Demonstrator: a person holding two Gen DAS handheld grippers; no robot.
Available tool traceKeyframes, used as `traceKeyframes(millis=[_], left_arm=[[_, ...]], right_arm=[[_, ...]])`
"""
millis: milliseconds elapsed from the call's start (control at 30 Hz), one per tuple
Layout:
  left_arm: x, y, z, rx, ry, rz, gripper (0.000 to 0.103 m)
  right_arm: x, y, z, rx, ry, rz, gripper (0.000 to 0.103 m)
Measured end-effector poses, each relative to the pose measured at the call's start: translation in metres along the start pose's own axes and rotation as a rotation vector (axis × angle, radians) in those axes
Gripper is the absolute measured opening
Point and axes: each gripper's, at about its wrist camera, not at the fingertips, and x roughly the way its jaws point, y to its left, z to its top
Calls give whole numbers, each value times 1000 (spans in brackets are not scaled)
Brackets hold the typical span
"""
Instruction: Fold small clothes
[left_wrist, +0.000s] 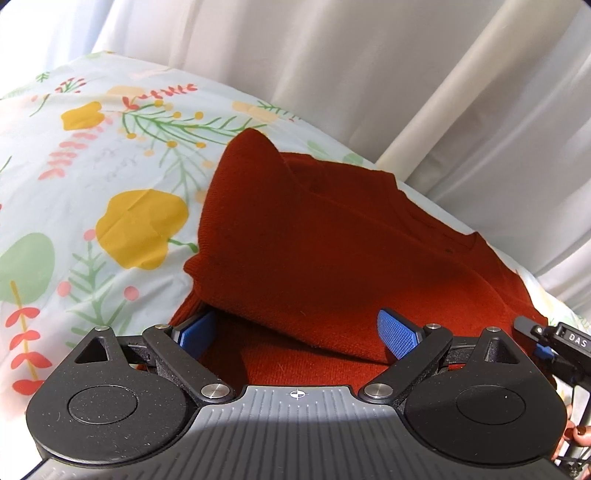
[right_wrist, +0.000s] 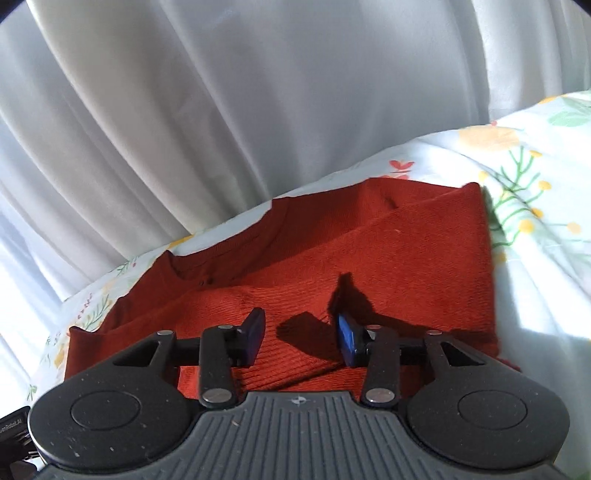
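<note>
While both tongs, left tongs (left_wrist: 299, 332) and right tongs (right_wrist: 301, 339), gape spread, the rust-red sweater (left_wrist: 332, 236) lies released, seemingly for its next fold.

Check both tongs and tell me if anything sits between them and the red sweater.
Nothing visible does. The left tongs are open with the red sweater directly between the blue pads, a folded layer draped over them. The right tongs are open just over the same sweater, only bare knit beneath. The floral sheet lies alongside.
</note>
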Motion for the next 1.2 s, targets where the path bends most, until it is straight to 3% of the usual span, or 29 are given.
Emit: traceKeyframes(millis=[33, 100, 133, 233, 333, 400, 467, 600, 700, 767, 800, 867, 933, 1100, 1167, 1200], left_arm=[[0, -1, 1, 2, 2, 1, 97], [-1, -4, 3, 8, -3, -4, 97], [-2, -5, 4, 14, -7, -9, 97], [-3, -9, 6, 41, -19, -28, 97], [-1, -12, 7, 67, -25, -15, 97], [2, -13, 7, 72, -22, -18, 97], [6, -14, 8, 78, -17, -18, 97], [11, -20, 11, 103, -23, -14, 97], [12, -21, 13, 111, -13, -11, 97], [10, -23, 14, 120, -24, -29, 97], [10, -26, 15, 133, -33, -44, 97], [13, -36, 16, 170, -40, -64, 97], [19, -48, 17, 200, -38, -90, 97], [48, -74, 15, 269, -45, -107, 96], [59, -79, 15, 298, -57, -73, 96], [63, -81, 16, 313, -63, -55, 96]], right_arm=[[2, 5, 0, -20, 2, -7, 40], [6, 19, -1, -106, -4, -62, 12], [8, 28, -1, -167, -14, -105, 5], [-6, 45, -2, -327, -123, -227, 4], [-15, 43, 2, -399, -208, -379, 4], [-16, 29, 10, -372, -200, -421, 4], [-16, 20, 14, -342, -185, -401, 4], [-13, 30, 9, -457, -202, -436, 4], [-8, 32, 8, -521, -250, -570, 0], [-9, 25, 12, -484, -242, -617, 2], [-16, 20, 15, -410, -236, -562, 3], [-31, 17, 15, -278, -221, -347, 4], [-27, 25, 10, -244, -149, -197, 4], [9, 54, -10, -349, -49, -97, 5], [24, 58, -14, -377, -14, -123, 5], [28, 59, -16, -412, -41, -142, 5]])
